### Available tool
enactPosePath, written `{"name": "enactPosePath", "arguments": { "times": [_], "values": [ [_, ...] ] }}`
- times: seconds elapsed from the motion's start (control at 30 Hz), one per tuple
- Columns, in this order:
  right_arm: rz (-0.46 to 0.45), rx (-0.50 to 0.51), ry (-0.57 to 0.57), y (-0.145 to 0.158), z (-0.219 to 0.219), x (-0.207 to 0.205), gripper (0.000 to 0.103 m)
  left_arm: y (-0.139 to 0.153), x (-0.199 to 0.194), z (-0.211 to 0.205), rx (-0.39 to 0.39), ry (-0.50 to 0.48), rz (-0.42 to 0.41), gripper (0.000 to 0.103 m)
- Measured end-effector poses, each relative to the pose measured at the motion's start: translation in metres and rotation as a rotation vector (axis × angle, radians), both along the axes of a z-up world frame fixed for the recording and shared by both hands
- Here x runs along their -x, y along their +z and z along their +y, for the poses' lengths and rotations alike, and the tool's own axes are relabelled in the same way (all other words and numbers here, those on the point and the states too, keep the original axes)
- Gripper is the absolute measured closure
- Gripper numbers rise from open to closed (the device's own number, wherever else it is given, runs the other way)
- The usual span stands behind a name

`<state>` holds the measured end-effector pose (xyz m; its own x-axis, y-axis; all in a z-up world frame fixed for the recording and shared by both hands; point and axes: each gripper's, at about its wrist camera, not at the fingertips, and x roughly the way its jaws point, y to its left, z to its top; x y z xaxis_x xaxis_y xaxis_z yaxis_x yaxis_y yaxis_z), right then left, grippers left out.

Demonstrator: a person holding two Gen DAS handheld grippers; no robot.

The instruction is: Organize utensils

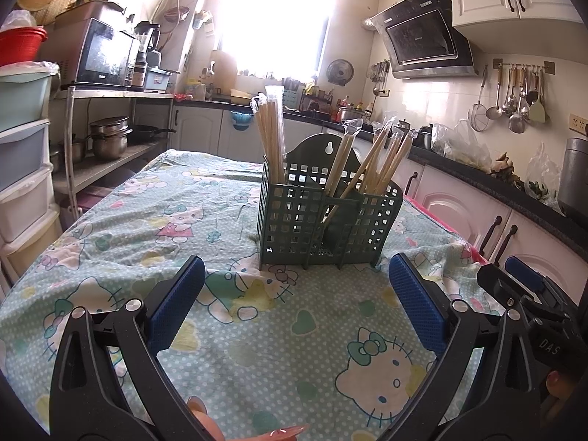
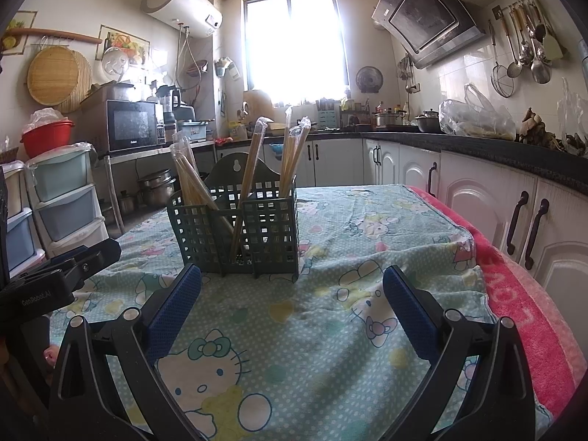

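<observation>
Worktop point(image 1: 121, 228): fills the lower half of both views, covered by a pale green cartoon-cat cloth point(image 1: 257, 330); in the right wrist view a pink towel point(image 2: 529, 316) runs along its right edge.
Utensil holder point(image 1: 294, 220): dark green plastic grid basket with a tall back plate and a hanging hole, standing upright on the cloth, just above centre in the left wrist view and left of centre in the right wrist view point(image 2: 205, 231). Dividers split it into compartments.
Chopsticks point(image 1: 273, 136): bundles of pale wooden sticks in clear plastic sleeves stand in the holder, leaning out of its top. 1 bundle sits in the left compartment in the left wrist view; others point(image 1: 386, 158) lean in the middle and right compartments. The exact count of bundles is hard to tell.
Left gripper point(image 1: 296, 286): lower part of its own view, blue pads spread wide apart, nothing between them; it sits near the holder, not touching it.
Right gripper point(image 2: 292, 292): lower part of its own view, pads likewise wide apart and holding nothing, just short of the holder; also seen at the right edge of the left wrist view point(image 1: 522, 286).
Fingertips point(image 1: 205, 419): a person's fingertips show at the bottom edge of the left wrist view.
</observation>
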<state>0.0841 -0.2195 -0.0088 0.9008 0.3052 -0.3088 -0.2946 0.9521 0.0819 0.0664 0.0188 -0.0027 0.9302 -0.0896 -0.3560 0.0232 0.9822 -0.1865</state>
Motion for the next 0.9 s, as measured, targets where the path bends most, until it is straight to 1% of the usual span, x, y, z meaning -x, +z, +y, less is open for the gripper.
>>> {"name": "enactPosePath", "arguments": {
  "times": [0.47, 0.57, 0.7, 0.77, 0.9],
  "values": [
    [-0.001, 0.0, -0.002, 0.0, 0.0, 0.0, 0.007, 0.001, 0.001, 0.0, 0.0, -0.003, -0.003, 0.011],
    [0.005, 0.005, -0.011, 0.0, -0.001, 0.0, 0.007, 0.001, -0.001, 0.0, 0.017, -0.018, 0.01, 0.011],
    [0.042, 0.037, -0.069, 0.003, -0.006, -0.006, 0.007, 0.001, -0.002, 0.002, 0.058, -0.045, 0.039, 0.011],
    [0.071, 0.058, -0.113, 0.004, -0.013, -0.014, 0.007, 0.002, -0.004, 0.003, 0.065, -0.029, 0.063, 0.011],
    [0.174, 0.078, -0.206, 0.005, -0.041, -0.043, 0.007, 0.008, -0.008, 0.011, 0.06, 0.022, 0.083, 0.011]
  ]
}}
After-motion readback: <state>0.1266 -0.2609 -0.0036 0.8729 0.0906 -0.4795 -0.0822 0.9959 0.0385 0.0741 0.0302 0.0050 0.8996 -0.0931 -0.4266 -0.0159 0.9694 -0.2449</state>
